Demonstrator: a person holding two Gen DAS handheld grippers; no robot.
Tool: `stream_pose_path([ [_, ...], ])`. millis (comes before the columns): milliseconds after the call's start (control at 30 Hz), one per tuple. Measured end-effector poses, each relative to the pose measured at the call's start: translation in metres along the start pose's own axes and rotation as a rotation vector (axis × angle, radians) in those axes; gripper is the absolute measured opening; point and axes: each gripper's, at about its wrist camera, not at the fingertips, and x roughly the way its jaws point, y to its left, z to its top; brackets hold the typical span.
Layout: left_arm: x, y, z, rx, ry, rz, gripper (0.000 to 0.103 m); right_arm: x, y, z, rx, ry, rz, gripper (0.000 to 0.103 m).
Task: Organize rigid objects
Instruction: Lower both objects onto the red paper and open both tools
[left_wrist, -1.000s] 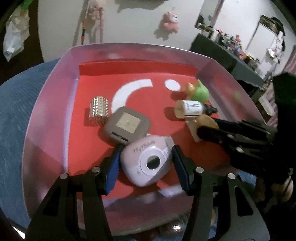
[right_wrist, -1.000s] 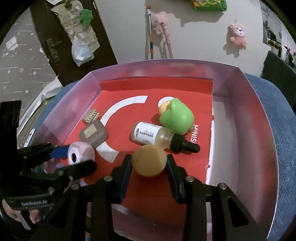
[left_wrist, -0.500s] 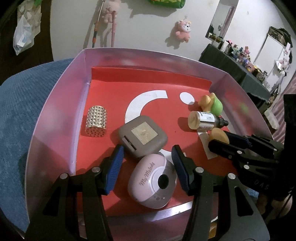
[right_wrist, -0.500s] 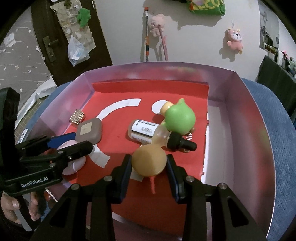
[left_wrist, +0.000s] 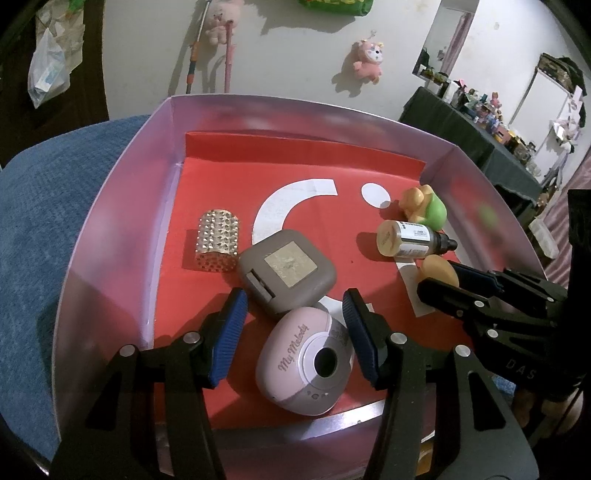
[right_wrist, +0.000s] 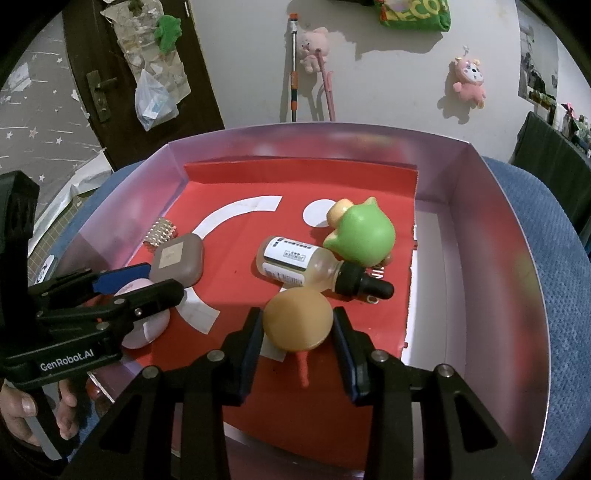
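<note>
Glossy plastic camera; studded metal cylinder

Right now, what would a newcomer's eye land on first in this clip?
Probably the red-floored box with pale pink walls, its bright floor setting off the clutter. In the right wrist view the right gripper closes on a tan ball near the front, just ahead of a green toy and a dropper bottle lying on its side. In the left wrist view the left gripper stands open around a pink My Melody camera.
</note>
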Motion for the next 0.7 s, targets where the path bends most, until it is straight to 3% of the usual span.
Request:
stream_pose_path([
  [400, -0.011, -0.006, -0.004, 0.004, -0.013, 0.01, 0.053, -0.011, 0.004, -0.001, 0.004, -0.02, 0.03, 0.054],
  [533, -0.019, -0.007, -0.006, -0.003, -0.024, 0.0, 0.061, -0.02, 0.006, -0.003, 0.006, -0.037, 0.039, 0.06],
  [700, -0.026, -0.007, -0.01, -0.003, -0.031, 0.004, 0.064, -0.033, 0.006, -0.007, 0.01, -0.061, 0.05, 0.068],
])
